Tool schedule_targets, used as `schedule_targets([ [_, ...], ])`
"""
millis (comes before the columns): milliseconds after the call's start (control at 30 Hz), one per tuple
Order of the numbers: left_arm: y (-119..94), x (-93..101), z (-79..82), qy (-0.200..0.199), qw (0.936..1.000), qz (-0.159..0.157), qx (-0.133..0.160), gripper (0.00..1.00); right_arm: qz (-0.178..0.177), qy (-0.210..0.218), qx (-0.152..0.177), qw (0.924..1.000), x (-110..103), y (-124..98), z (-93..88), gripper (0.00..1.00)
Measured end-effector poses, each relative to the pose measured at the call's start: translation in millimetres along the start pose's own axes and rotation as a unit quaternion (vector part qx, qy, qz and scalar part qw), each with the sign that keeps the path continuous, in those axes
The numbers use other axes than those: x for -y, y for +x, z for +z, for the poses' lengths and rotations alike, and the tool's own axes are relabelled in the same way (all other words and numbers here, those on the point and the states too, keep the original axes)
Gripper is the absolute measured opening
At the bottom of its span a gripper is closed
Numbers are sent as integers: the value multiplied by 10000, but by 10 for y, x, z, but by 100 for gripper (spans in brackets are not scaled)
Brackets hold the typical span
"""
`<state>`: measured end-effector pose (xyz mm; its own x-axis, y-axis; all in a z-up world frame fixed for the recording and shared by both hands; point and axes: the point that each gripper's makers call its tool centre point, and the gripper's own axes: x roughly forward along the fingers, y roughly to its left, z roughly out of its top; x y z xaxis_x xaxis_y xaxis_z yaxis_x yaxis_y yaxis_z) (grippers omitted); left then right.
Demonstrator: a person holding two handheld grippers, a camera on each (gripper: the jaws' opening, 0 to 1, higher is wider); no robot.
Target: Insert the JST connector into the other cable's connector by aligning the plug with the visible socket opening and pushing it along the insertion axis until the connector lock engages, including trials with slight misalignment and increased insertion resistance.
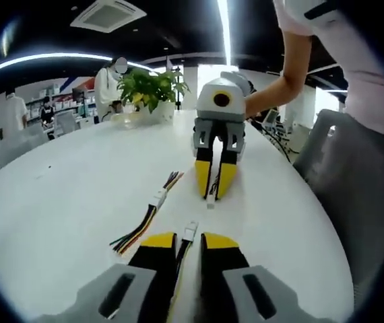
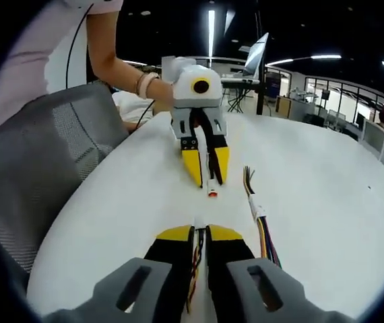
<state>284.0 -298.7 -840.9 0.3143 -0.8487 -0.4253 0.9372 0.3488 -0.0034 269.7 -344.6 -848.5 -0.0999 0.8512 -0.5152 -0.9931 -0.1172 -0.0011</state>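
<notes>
My left gripper [image 1: 188, 239] is shut on a wire bundle whose white JST connector [image 1: 190, 232] sticks out past the yellow tips. Facing it across the white table [image 1: 57, 202], my right gripper [image 1: 213, 190] is shut on a second cable, its white connector [image 1: 210, 200] pointing down at the tabletop. In the right gripper view, the right gripper [image 2: 200, 233] clamps yellow and dark wires [image 2: 193, 269]. Opposite it, the left gripper [image 2: 207, 179] holds a connector [image 2: 211, 191] with a red end. The two connectors are apart, roughly in line.
A third loose multicolour cable [image 1: 153, 205] [image 2: 258, 215] with a white connector lies on the table beside the grippers. A potted plant [image 1: 148, 87] stands at the far end. A grey mesh chair [image 2: 44, 168] and a person's arm [image 2: 114, 64] border the table edge.
</notes>
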Motion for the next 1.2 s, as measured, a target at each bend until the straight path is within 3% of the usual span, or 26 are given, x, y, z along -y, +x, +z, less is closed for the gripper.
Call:
schedule_targets([
  [467,26,1,13,-219,9995,-165,151,0,-18,354,16,9994,0,13,37,4],
  [833,-5,95,-20,-325,9989,-345,11,0,-42,377,-34,9993,-17,13,56,4],
  [1200,-55,117,120,-158,9990,-402,-105,0,-17,351,-119,9993,-69,-84,146,3],
])
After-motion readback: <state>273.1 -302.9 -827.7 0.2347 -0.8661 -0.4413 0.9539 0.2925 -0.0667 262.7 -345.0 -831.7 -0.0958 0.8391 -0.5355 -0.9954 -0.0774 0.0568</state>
